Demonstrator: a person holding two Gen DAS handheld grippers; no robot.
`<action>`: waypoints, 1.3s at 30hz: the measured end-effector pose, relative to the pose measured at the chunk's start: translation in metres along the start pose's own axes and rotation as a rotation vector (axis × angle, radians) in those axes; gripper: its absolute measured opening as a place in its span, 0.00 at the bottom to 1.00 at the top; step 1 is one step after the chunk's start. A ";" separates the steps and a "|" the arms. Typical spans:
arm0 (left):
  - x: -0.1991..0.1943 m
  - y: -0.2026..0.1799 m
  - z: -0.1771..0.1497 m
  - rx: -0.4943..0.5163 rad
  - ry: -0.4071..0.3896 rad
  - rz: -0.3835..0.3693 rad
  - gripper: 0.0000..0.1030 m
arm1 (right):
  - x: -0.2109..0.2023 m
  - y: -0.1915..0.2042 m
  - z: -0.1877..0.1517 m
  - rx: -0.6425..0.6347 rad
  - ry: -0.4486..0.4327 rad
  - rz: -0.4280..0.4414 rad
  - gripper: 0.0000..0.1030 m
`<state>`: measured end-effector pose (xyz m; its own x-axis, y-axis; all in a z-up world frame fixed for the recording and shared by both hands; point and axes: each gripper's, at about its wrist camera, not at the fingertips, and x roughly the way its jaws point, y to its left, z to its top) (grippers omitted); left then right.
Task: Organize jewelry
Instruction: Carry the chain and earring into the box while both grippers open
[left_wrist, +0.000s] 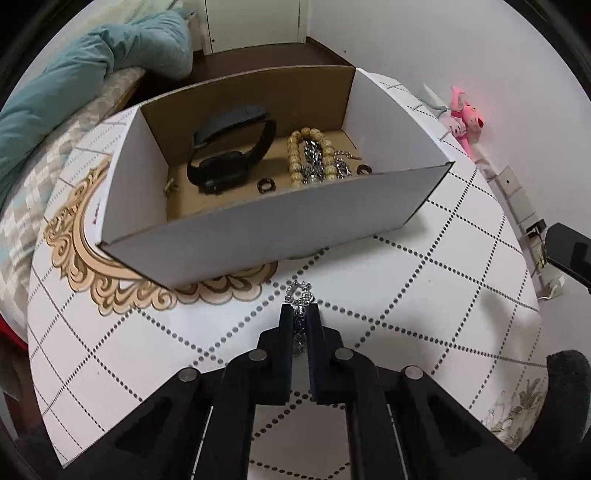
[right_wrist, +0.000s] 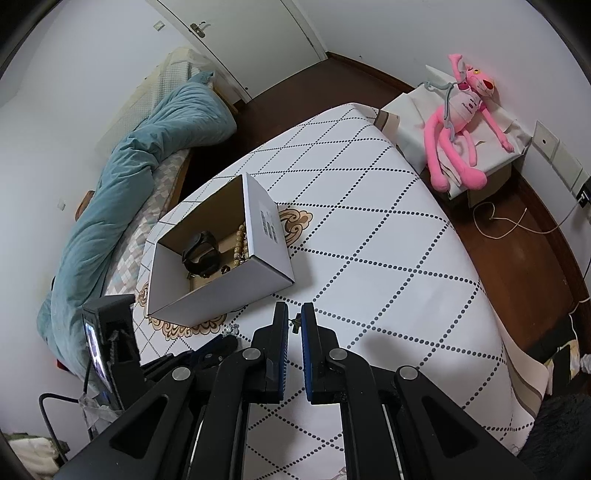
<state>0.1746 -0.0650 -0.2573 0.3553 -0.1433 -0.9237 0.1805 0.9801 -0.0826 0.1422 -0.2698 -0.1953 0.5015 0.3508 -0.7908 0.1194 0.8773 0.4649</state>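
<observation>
A white cardboard box stands on the table and also shows in the right wrist view. Inside it lie a black watch, a wooden bead bracelet, silver chains and two dark rings. My left gripper is shut on a silver chain, just in front of the box. My right gripper is nearly shut on a small dark jewelry piece, above the table to the right of the box. The left gripper's fingers show at the right view's lower left.
The table has a white cloth with a dotted diamond pattern. A bed with a teal duvet lies to the left. A pink plush toy sits on a covered stand at the right. Cables run along the floor.
</observation>
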 end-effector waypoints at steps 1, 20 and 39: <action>-0.002 0.002 -0.002 -0.011 -0.001 -0.013 0.04 | 0.000 0.000 0.000 0.000 -0.002 0.000 0.07; -0.153 0.044 0.063 -0.106 -0.259 -0.209 0.04 | -0.027 0.068 0.039 -0.119 -0.054 0.102 0.07; -0.072 0.101 0.117 -0.233 -0.020 -0.069 0.08 | 0.077 0.116 0.107 -0.291 0.196 -0.060 0.07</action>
<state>0.2748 0.0280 -0.1550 0.3677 -0.2113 -0.9056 -0.0106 0.9728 -0.2313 0.2866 -0.1765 -0.1594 0.3234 0.3269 -0.8880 -0.1196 0.9450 0.3043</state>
